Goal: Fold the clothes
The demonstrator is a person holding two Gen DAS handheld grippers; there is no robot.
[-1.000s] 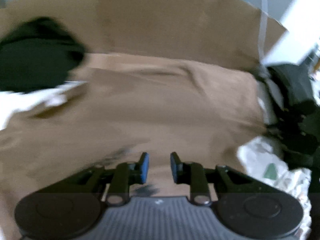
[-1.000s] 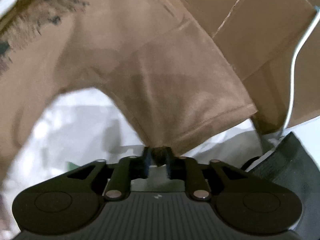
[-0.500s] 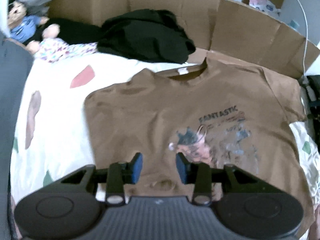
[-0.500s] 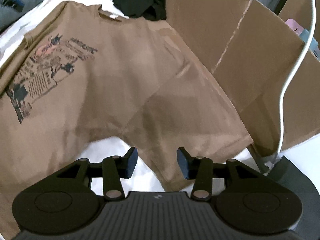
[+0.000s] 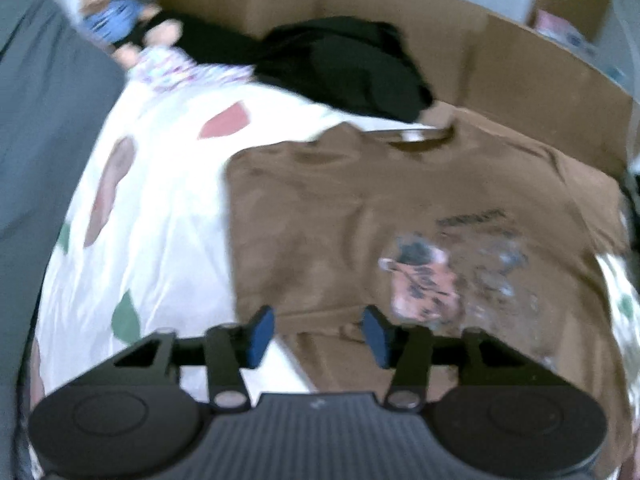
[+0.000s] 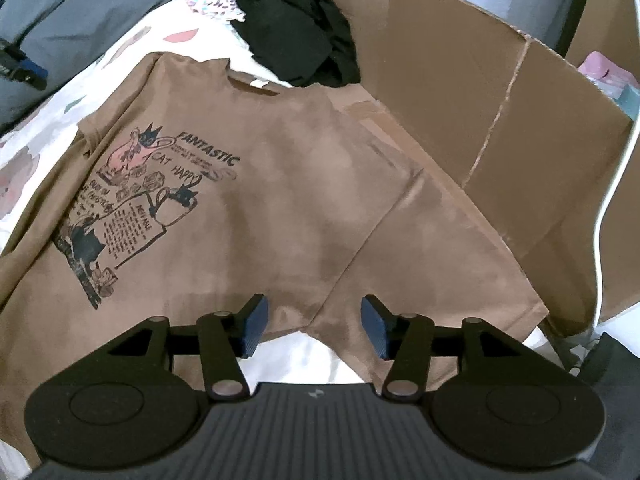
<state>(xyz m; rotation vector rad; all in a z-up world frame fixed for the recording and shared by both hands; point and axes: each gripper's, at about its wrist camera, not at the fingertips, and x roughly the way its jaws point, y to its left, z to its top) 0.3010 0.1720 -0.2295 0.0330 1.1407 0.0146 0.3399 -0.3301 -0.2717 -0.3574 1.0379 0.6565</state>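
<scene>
The brown T-shirt (image 6: 280, 184) lies spread print-up on the patterned sheet (image 5: 160, 208), ahead of and beneath both sets of jaws, flattened ready for its first fold. The right gripper (image 6: 312, 326) hangs over the sleeve armpit, jaws opening with nothing between them. The left gripper (image 5: 318, 334) hovers above the shirt's edge, jaws closing, part open, pads clear of the cloth

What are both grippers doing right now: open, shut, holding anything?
Left gripper: open, closing, nothing gripped, above the brown T-shirt.
Right gripper: open, opening, empty.
</scene>
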